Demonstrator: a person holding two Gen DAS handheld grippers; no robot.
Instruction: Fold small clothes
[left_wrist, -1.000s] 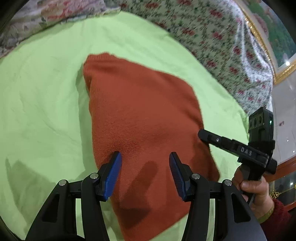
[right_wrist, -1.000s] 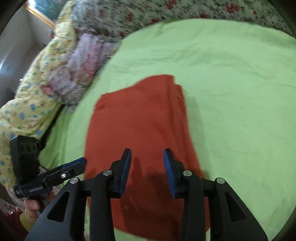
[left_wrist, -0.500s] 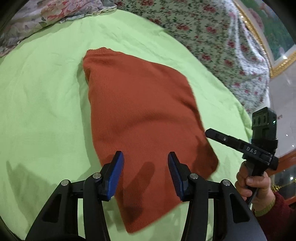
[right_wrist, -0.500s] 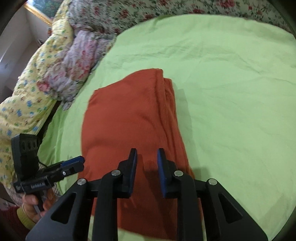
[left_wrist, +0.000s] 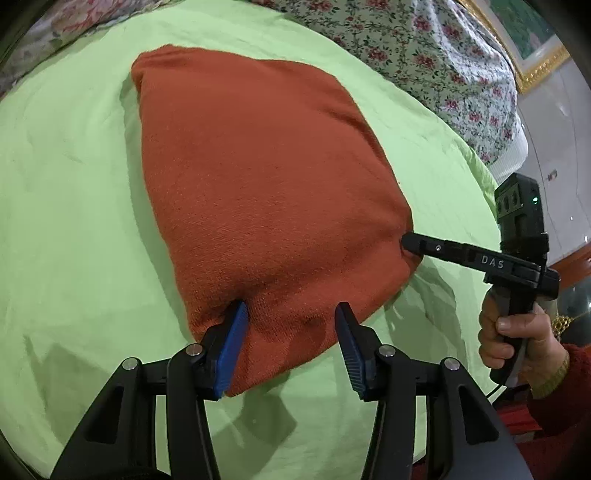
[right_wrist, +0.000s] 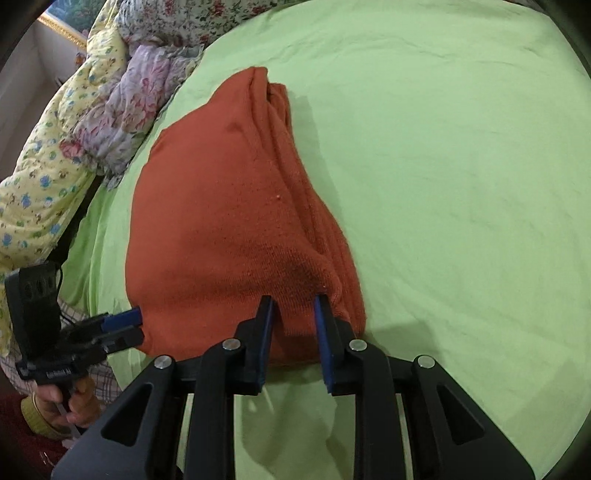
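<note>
- A folded rust-orange knit garment (left_wrist: 266, 192) lies on a light green sheet (left_wrist: 66, 192), its near edge at both grippers, with floral bedding (right_wrist: 110, 96) heaped along the far side.
- The left gripper (left_wrist: 291, 343) stands spread wide at the near edge: one blue pad pushes into the knit, the other is clear of it, nothing clamped.
- The right gripper (right_wrist: 293, 332) straddles the near right corner, jaws narrowed around a raised ridge of cloth; whether the pads truly pinch it cannot be told, since a gap shows at each side.
- The knit looks soft, light and limp, thick enough to bunch and hold a pucker; it should not slip from the ribbed pads, though stacked layers could separate if only the top one is caught.
- The two near corners, taken through all layers, look like the sound places to grip.
- The layered right edge shows several folds, but their count, and any sleeves or collar, stay hidden inside; the underside is out of sight.
</note>
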